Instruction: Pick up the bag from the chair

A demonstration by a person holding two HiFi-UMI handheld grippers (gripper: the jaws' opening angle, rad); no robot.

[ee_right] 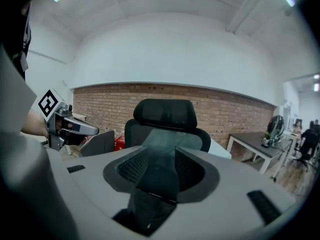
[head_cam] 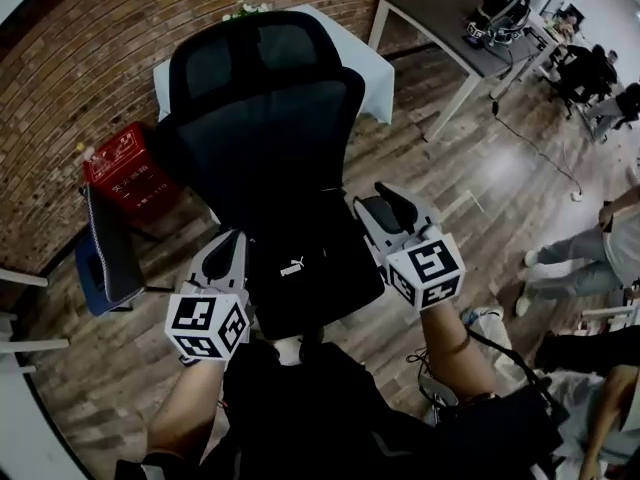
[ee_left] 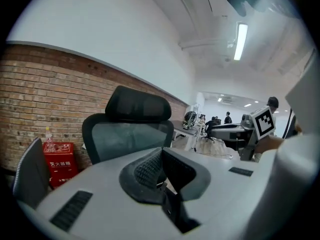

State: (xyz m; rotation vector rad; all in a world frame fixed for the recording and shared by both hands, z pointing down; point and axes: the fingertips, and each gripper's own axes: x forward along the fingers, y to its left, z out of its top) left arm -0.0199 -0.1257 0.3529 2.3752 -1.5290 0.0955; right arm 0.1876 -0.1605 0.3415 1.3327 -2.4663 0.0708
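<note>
Bag (head_cam: pixel 305 283) on black chair (head_cam: pixel 265 108) seat

Room: red brick wall (head_cam: pixel 60 118) along the far and left sides, plain white wall (ee_right: pixel 175 54) above it, wooden plank floor (head_cam: pixel 500 198). Furniture: dark-topped table (head_cam: pixel 440 18) on white legs at far right, white-covered table (head_cam: pixel 370 78) near the brick wall, red crate (head_cam: pixel 125 173) at the wall's foot, left. Lighting: one long ceiling strip light (ee_left: pixel 241 41), lit.
</note>
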